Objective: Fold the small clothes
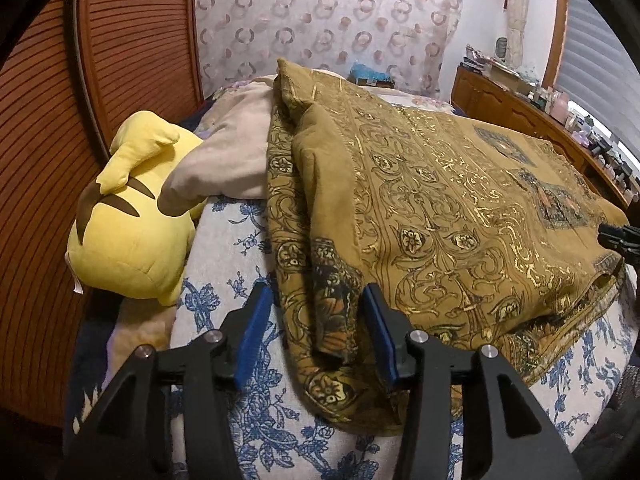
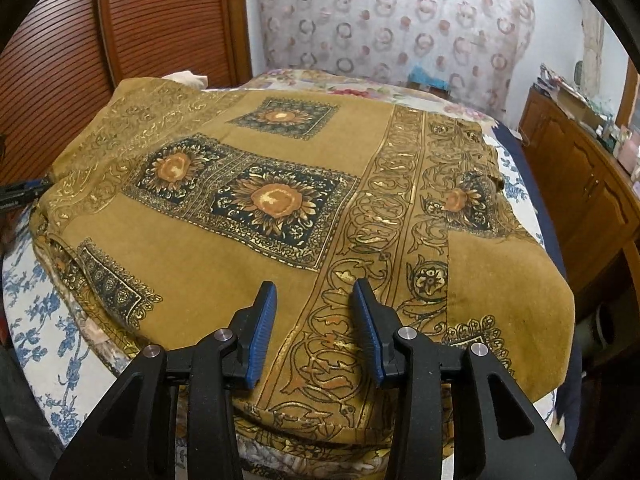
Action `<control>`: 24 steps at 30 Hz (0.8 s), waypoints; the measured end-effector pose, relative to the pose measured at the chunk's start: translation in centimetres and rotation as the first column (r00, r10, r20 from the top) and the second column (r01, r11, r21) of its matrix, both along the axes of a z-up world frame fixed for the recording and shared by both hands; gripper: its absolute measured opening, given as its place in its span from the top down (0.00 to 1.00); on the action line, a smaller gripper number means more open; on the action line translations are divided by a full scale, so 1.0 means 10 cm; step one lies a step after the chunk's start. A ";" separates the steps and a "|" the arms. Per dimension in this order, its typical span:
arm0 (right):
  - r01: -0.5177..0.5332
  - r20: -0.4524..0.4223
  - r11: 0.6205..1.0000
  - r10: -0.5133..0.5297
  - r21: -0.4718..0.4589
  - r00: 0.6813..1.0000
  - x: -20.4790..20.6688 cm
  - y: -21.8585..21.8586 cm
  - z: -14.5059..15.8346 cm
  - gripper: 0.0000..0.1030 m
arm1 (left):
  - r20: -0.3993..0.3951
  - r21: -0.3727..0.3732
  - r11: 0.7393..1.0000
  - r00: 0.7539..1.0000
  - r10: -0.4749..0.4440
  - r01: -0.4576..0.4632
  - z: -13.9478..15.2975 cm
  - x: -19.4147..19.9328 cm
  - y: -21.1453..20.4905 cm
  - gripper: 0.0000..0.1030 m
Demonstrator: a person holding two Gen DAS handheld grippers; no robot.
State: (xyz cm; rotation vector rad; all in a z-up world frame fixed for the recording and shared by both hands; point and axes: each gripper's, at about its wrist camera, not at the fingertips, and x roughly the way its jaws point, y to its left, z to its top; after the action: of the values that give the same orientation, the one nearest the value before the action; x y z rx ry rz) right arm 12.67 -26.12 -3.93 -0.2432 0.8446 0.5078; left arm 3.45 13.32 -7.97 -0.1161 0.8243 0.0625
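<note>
A mustard-brown patterned cloth (image 1: 440, 200) is lying spread over a bed, filling the centre and right of the left wrist view and most of the right wrist view (image 2: 280, 200). It is resting on a white bedsheet (image 1: 240, 248) printed with blue flowers, which is showing along the lower left of both views (image 2: 36, 320).

The left hand-held gripper (image 1: 316, 304) is sitting at the bottom centre of its view, its blue-padded jaws standing partly apart. A folded edge of the cloth is lying between the jaws, but the pads are not pressing on it. The right hand-held gripper (image 2: 314, 300) is at the bottom centre of its own view, jaws likewise partly apart, hanging over the near edge of the cloth with nothing clamped between the pads. Its black tip is also peeking in at the right edge of the left wrist view (image 1: 620, 236).

A yellow plush toy (image 1: 132, 224) with brown stripes is lying at the left of the left wrist view, beside the bedsheet. A beige blanket (image 1: 236, 152) is bunched just above it, touching the cloth's far left edge. A brown slatted door (image 1: 132, 60) is filling the upper left, a curtain (image 1: 328, 20) with ring patterns is hanging at the upper centre, and a wooden dresser (image 2: 580, 184) cluttered on top is running along the right side.
</note>
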 end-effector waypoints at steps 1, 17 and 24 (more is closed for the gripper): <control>0.000 -0.001 1.000 0.000 0.001 1.000 0.00 0.00 0.00 0.62 | -0.002 -0.004 1.000 1.000 0.002 -0.002 0.01 0.01 0.01 0.55; 0.001 -0.002 1.000 -0.001 0.008 1.000 -0.01 -0.01 0.00 0.62 | -0.008 -0.032 0.999 1.000 -0.023 0.022 0.02 0.03 0.07 0.55; 0.001 -0.002 1.000 -0.001 0.009 1.000 -0.01 -0.01 0.00 0.62 | -0.008 -0.027 0.999 0.999 -0.033 0.032 0.03 0.04 0.08 0.62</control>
State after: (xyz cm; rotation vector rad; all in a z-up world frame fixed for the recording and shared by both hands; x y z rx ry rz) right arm 12.62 -26.27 -3.94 -0.2341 0.8442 0.5111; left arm 3.85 14.14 -7.71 -0.1276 0.8352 0.0214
